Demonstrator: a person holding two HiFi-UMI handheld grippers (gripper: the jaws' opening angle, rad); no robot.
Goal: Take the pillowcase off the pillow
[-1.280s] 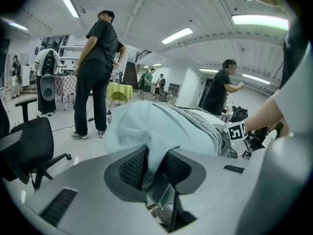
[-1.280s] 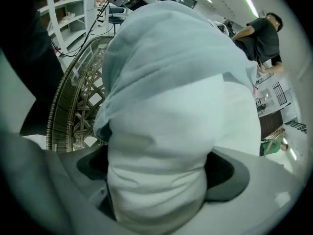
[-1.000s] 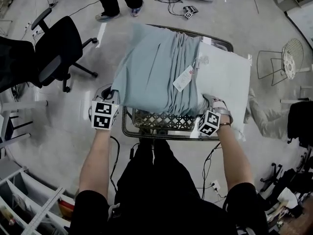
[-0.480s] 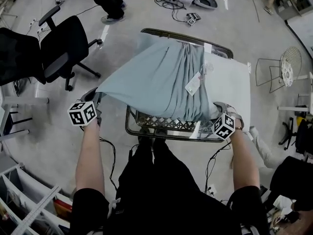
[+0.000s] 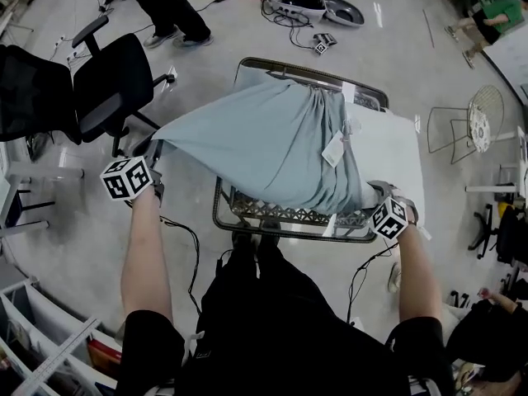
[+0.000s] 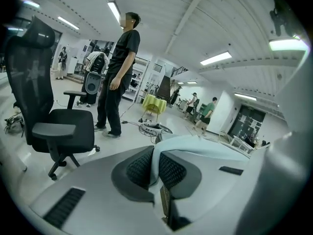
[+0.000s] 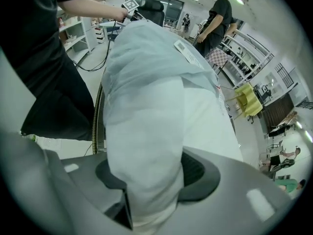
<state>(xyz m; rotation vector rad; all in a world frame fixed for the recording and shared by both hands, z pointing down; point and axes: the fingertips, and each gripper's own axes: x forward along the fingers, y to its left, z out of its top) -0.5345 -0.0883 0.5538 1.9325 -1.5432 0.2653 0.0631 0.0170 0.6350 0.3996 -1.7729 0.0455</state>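
Observation:
A light blue-grey pillowcase (image 5: 264, 139) is stretched leftward over a metal lattice table (image 5: 272, 225). Its near left corner is pinched in my left gripper (image 5: 155, 148), which is shut on the cloth (image 6: 155, 166) off the table's left side. The white pillow (image 5: 388, 151) sticks out of the case on the right. My right gripper (image 5: 378, 195) is shut on the pillow's near corner (image 7: 146, 180); its jaws have just been closing on it. In the right gripper view the bunched pillowcase (image 7: 142, 58) covers the far part of the pillow. A white tag (image 5: 333, 149) hangs from the case's edge.
Two black office chairs (image 5: 107, 81) stand left of the table, close to my left gripper. A person (image 5: 169, 7) stands beyond them. Cables and devices (image 5: 305, 2) lie on the floor behind the table. A wire chair (image 5: 474, 126) is at the right.
My left gripper has swung out to the left and up, dragging the pillowcase corner with it and stretching the cloth. My right gripper has lifted a little with the pillow corner.

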